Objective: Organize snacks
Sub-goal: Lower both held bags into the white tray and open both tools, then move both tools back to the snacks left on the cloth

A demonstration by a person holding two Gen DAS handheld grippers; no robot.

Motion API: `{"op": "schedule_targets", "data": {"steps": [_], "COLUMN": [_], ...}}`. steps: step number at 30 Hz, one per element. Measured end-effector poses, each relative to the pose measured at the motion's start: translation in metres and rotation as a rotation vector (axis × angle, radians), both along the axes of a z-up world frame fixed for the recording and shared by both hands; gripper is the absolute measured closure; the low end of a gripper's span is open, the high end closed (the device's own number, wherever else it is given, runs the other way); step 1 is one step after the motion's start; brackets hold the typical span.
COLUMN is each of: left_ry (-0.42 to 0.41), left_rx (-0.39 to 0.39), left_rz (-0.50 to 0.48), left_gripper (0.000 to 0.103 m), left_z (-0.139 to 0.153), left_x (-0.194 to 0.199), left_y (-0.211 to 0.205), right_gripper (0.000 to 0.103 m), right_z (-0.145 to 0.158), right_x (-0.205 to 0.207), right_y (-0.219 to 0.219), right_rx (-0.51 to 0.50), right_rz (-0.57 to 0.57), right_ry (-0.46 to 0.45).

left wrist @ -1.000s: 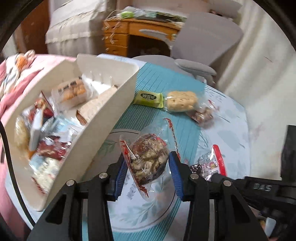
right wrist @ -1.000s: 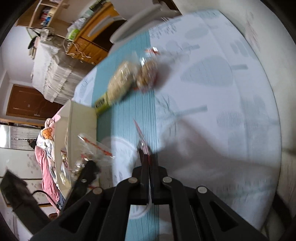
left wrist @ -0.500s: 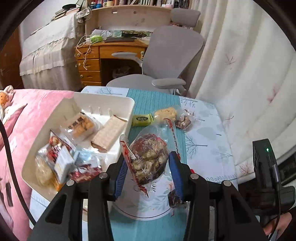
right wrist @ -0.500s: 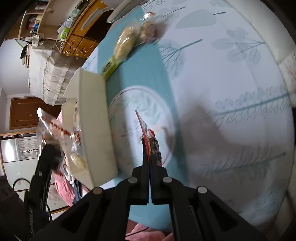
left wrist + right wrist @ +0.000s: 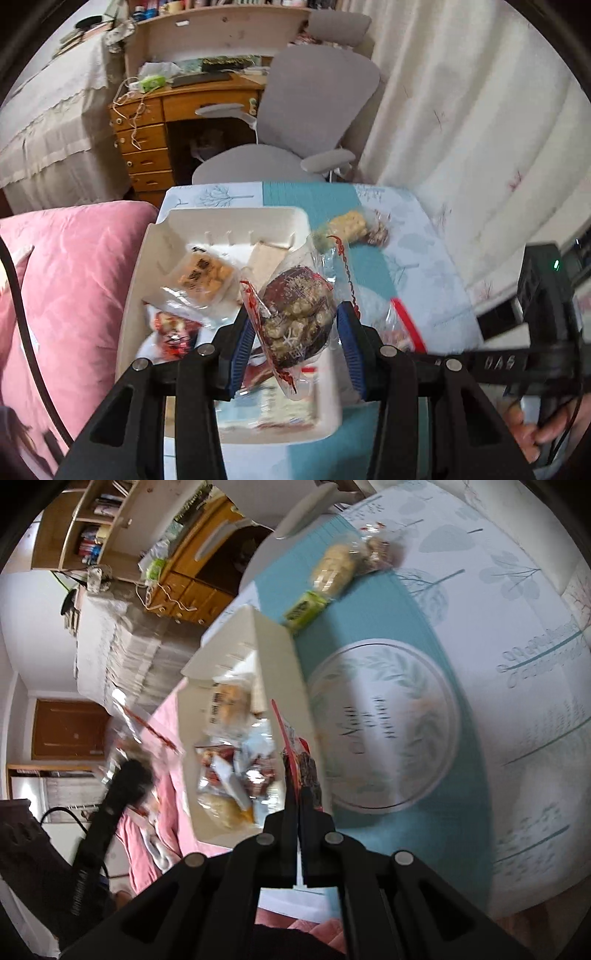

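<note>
Left tool [image 5: 293,332] grips nut-cluster packet [image 5: 295,321], print unreadable; right tool [image 5: 298,797] pinches red-edged packet [image 5: 301,764]

The tray [image 5: 140,280] sat on the left part of the surface [image 5: 424,236], with several wrapped snacks lying in it. Behind and to the right of the tray, three more packets [image 5: 351,225] lay close together on the surface. An office chair [image 5: 295,122] stood behind the surface, and a bed [image 5: 74,266] ran along its left side.
</note>
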State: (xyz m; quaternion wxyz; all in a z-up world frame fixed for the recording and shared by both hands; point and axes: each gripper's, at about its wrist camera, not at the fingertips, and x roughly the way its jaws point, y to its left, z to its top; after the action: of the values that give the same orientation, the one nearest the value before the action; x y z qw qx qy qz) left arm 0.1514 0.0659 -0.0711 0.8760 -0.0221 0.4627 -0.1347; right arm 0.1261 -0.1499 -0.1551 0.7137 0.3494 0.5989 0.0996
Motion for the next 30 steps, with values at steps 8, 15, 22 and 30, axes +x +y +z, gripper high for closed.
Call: {"op": "schedule_targets", "data": {"steps": [8, 15, 22, 30], "left_ry": [0.040, 0.067, 0.149, 0.272], "left_rx": [0.021, 0.067, 0.092, 0.085], "left_rz": [-0.065, -0.102, -0.112, -0.175], "left_gripper": [0.060, 0.059, 0.041, 0.036], "left_z": [-0.007, -0.011, -0.021, -0.023], "left_x": [0.013, 0.021, 0.031, 0.045], "left_y": [0.063, 0.093, 0.103, 0.100], "right_gripper": [0.102, 0.102, 0.093, 0.077], "right_z": [0.019, 0.018, 0.000, -0.003], "right_x": [0.000, 0.000, 0.002, -0.019], "right_y": [0.061, 0.101, 0.123, 0.115], "right_rx": [-0.001, 0.052, 0.007, -0.024], "right_rz": [-0.040, -0.059, -0.072, -0.141], "right_ry": [-0.109, -0.177, -0.081, -0.035]}}
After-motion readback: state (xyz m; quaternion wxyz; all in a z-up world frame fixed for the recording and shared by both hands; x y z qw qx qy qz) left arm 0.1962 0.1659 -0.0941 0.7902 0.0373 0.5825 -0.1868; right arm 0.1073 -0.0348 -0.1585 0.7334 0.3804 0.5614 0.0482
